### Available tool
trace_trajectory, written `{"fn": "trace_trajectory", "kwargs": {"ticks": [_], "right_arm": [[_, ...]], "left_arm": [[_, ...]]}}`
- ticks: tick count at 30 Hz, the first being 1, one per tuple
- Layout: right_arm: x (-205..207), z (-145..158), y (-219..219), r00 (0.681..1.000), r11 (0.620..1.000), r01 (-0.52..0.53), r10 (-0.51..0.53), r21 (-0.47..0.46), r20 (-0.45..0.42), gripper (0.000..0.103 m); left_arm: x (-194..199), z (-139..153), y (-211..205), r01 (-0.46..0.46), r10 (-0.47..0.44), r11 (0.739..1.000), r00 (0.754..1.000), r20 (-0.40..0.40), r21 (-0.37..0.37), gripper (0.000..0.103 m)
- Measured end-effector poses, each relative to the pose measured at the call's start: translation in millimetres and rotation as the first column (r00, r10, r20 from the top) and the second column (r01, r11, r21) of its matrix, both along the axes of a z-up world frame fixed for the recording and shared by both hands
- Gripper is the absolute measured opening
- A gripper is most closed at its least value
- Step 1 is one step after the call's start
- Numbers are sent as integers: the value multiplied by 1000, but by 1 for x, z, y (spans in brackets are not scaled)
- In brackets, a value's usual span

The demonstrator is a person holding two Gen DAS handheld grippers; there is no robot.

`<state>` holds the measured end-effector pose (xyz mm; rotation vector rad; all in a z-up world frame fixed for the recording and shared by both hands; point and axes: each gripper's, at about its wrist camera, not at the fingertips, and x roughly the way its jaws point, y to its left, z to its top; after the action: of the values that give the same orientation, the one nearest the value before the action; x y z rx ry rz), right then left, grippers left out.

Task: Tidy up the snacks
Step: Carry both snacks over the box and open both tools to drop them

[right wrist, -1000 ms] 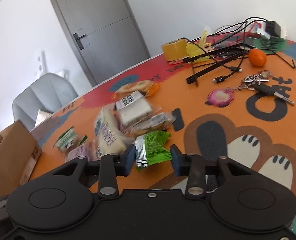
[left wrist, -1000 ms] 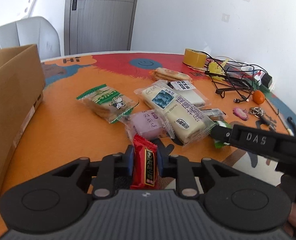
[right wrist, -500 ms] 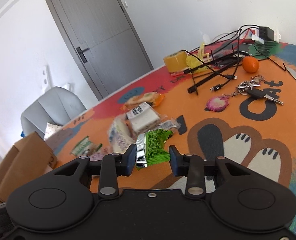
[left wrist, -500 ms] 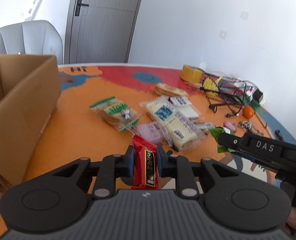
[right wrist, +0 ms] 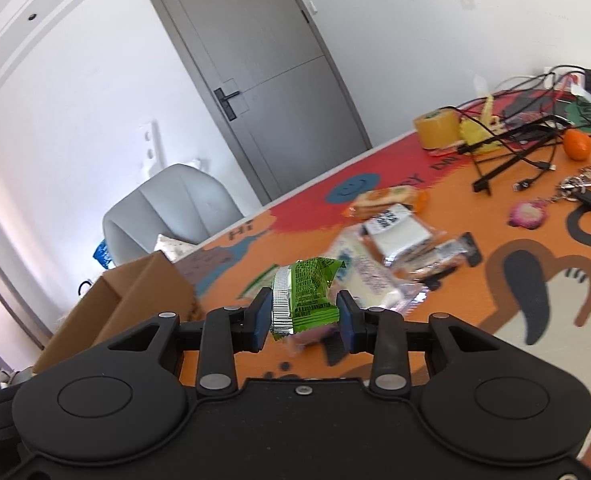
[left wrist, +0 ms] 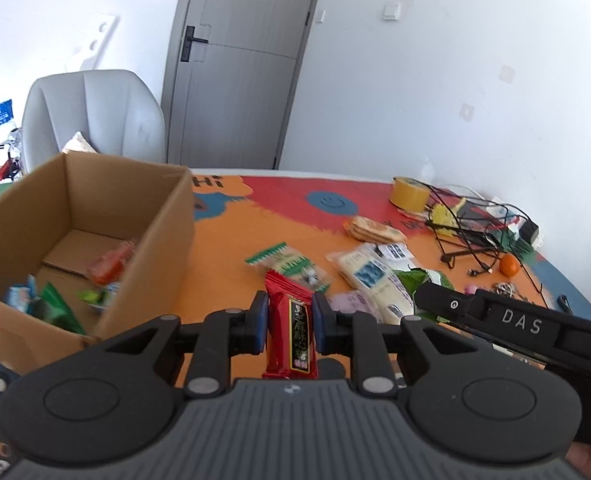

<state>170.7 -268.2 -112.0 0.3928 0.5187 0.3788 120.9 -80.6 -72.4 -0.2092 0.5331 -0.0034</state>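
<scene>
My left gripper [left wrist: 288, 320] is shut on a red snack packet [left wrist: 291, 326], held upright above the orange table just right of the cardboard box [left wrist: 151, 240]. Several small wrapped snacks [left wrist: 59, 300] lie inside the box. My right gripper [right wrist: 304, 316] is shut on a green snack packet [right wrist: 307, 294], raised over the table; its black body [left wrist: 515, 320] shows at the right of the left wrist view. The box [right wrist: 135, 300] stands to the left in the right wrist view. More packets [left wrist: 363, 276] lie in a loose pile mid-table.
Past the pile sit a yellow tape roll [left wrist: 409, 198], tangled black cables [left wrist: 467, 232], an orange fruit [left wrist: 509, 266] and keys [right wrist: 583, 190]. A grey chair [left wrist: 95, 116] and a door [left wrist: 239, 64] stand behind the table. The table edge curves at the right.
Both grippers have risen and swung left toward the box, each still holding its packet. The box's inside has come into the left wrist view.
</scene>
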Motion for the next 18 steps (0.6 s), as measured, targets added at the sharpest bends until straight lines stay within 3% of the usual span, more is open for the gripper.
{"fn": "trace_trajectory", "kwargs": {"ticks": [18], "right_arm": [[-11, 33, 64, 991, 994, -108, 108, -1, 73, 35]], "left_arm": [[-30, 45, 65, -130, 131, 991, 986, 103, -19, 21]]}}
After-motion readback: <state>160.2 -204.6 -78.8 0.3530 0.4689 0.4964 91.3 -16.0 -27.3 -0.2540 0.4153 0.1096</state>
